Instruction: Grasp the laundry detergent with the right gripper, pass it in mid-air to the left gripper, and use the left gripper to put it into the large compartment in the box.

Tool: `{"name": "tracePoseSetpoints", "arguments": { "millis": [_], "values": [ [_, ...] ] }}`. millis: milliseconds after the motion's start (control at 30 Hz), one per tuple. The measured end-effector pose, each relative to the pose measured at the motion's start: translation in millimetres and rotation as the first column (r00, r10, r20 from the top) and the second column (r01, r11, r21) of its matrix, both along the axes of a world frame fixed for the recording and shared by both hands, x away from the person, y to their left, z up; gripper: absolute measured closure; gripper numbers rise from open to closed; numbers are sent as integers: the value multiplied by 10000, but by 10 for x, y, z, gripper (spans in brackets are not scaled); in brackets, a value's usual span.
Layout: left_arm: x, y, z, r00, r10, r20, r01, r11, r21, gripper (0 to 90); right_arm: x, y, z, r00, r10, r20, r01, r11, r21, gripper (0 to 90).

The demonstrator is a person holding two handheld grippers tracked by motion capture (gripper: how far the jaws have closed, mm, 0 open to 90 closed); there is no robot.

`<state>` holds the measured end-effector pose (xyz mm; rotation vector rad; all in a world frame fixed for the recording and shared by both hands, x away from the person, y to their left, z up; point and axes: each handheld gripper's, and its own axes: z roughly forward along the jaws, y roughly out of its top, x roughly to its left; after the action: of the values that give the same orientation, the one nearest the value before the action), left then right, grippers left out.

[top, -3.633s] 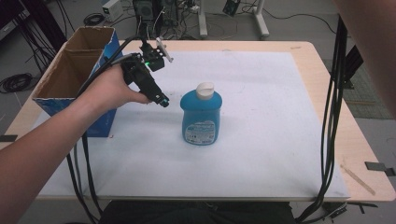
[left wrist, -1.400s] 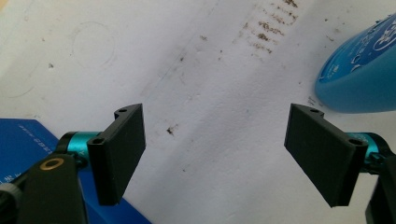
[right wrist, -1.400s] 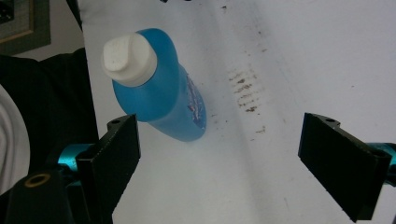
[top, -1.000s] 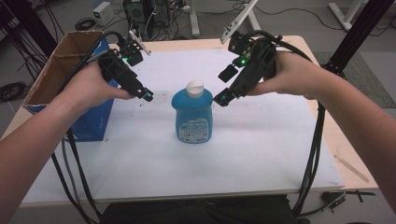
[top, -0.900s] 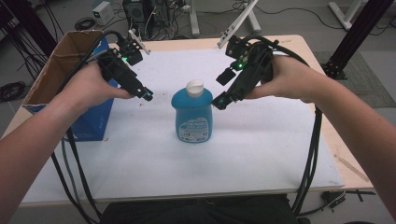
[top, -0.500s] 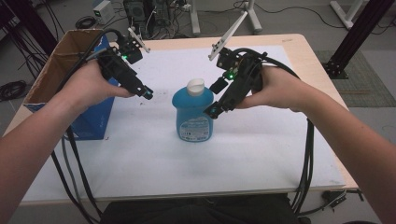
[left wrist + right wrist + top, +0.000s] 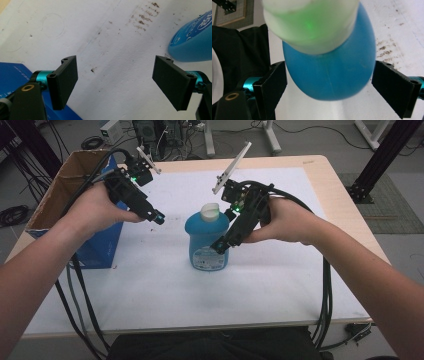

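I see a blue bottle (image 7: 207, 242) with a white cap (image 7: 210, 212) and a pale label with blue print on its near face. Both my grippers, left (image 7: 158, 218) and right (image 7: 219, 247), are black with teal fittings behind the jaws and small green lights on their bodies. The box (image 7: 95, 247) at the left is blue outside and plain brown cardboard inside. The table (image 7: 345, 205) is light wood, covered by a white sheet (image 7: 280, 285) speckled with brown stains. My cables (image 7: 325, 300) are black.
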<state>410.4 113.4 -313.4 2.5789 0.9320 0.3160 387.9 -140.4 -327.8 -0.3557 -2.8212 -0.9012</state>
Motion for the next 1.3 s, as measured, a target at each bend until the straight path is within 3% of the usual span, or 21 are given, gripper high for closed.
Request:
{"name": "tracePoseSetpoints", "arguments": {
  "millis": [467, 667, 700, 1300],
  "values": [
    [-1, 1, 13, 9999, 97, 39, -97, 9999, -130, 206, -25, 64, -69, 9996, 116, 270, -110, 9997, -220, 129],
    [7, 9, 20, 10000, 19, 30, -19, 10000, -19, 207, -15, 65, -73, 9993, 93, 358, -86, 9998, -201, 140],
    [6, 9, 21, 10000, 30, 45, -29, 10000, -23, 207, -11, 62, -77, 9992, 119, 389, -113, 9998, -166, 182],
    [13, 23, 23, 10000, 34, 44, -34, 10000, 21, 206, -5, 48, -76, 9985, 125, 524, -116, 9998, -182, 189]
  ]
}}
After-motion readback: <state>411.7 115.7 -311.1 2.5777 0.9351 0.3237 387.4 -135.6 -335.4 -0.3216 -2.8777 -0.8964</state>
